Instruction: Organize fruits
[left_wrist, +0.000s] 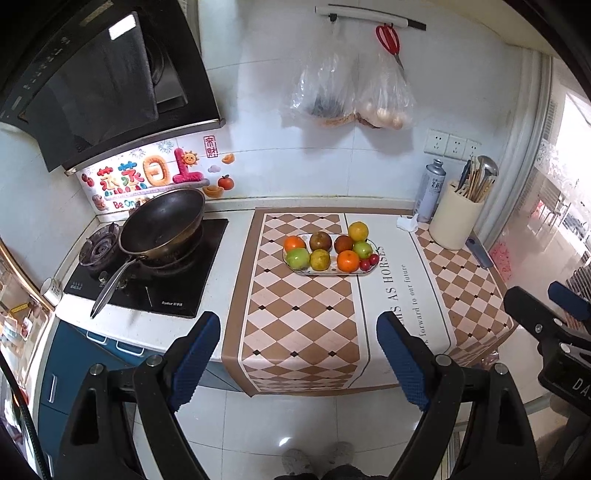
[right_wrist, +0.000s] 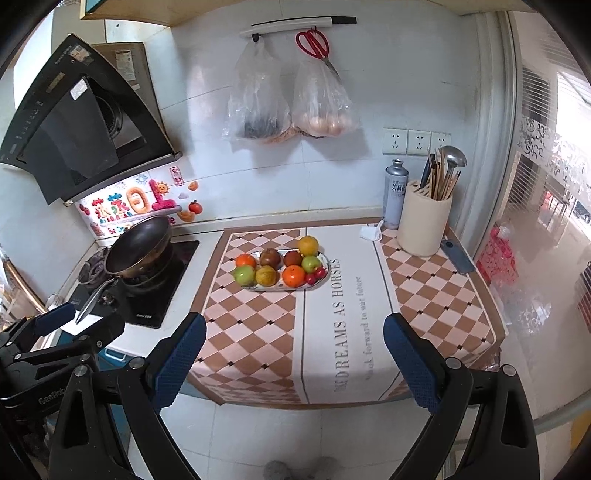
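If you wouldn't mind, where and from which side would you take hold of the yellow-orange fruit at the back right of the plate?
Grip the yellow-orange fruit across its round middle, coming from above. It rises clear of the others, but the green apple and dark red fruit crowd its front, so a level approach would likely bump them. The right gripper, jaws open, seems nearer.

Black left gripper (left_wrist: 298, 354), blue-padded (textured), silver screws

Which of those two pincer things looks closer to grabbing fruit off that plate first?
Probably the left gripper, though only slightly. Both are open, empty and held back off the counter edge, but the plate of fruit sits almost straight ahead between the left's fingers, while it lies left of centre for the right gripper.
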